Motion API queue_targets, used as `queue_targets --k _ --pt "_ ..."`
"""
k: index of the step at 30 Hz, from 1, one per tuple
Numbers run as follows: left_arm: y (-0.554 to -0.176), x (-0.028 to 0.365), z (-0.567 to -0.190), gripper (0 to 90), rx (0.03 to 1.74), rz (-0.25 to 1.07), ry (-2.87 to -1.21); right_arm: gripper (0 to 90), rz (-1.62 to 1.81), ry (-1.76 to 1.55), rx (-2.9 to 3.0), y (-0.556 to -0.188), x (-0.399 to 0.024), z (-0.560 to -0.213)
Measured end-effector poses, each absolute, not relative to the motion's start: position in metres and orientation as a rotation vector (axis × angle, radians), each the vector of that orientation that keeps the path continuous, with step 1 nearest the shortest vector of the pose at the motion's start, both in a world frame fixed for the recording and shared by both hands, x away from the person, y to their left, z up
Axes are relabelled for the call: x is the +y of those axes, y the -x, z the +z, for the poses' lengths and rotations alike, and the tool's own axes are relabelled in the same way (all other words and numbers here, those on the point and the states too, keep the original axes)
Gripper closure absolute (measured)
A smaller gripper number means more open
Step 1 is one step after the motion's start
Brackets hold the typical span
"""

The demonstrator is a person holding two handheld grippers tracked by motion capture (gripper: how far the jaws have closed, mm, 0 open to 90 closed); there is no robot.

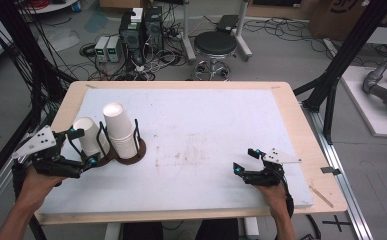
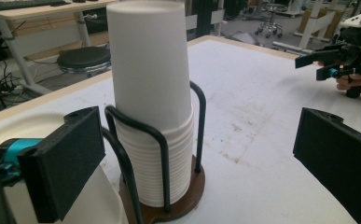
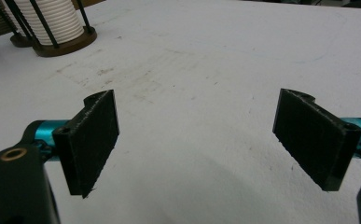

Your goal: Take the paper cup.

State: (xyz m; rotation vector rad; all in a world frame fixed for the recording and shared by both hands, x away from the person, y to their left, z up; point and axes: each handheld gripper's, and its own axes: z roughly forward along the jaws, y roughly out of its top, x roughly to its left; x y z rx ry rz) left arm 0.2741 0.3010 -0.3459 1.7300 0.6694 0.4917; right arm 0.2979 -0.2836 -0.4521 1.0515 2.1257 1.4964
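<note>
A tall stack of white paper cups (image 1: 119, 130) (image 2: 152, 93) stands upside down in a black wire holder on a round brown base (image 1: 133, 158) (image 2: 187, 200) (image 3: 71, 46) at the left of the white board. A second white cup (image 1: 86, 137) (image 2: 38, 130) stands just left of it. My left gripper (image 1: 84, 146) (image 2: 199, 158) is open, its jaws spread wide either side of this cup in the high view; contact is unclear. My right gripper (image 1: 245, 160) (image 3: 197, 140) is open over bare board near the front right, nothing between its jaws.
The white board (image 1: 206, 125) lies on a wooden table (image 1: 296, 115). A black stool (image 1: 216, 45), computer boxes (image 1: 141, 30) and cables sit on the floor behind. Black frame posts (image 1: 341, 60) rise at both sides. The right gripper (image 2: 336, 60) appears far off in the left gripper view.
</note>
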Motion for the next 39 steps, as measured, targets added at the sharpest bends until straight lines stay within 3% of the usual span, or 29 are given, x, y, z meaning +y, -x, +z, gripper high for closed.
queue_targets --k 20,39 --pt "-0.316 0.301 -0.286 1.9 0.566 0.405 -1.888 14.7 1.494 -1.046 2.124 -0.297 -0.283 -0.452" --pt "-0.363 0.292 -0.252 1.9 0.443 0.215 -2.125 14.8 1.484 -1.031 2.113 -0.297 -0.283 -0.452"
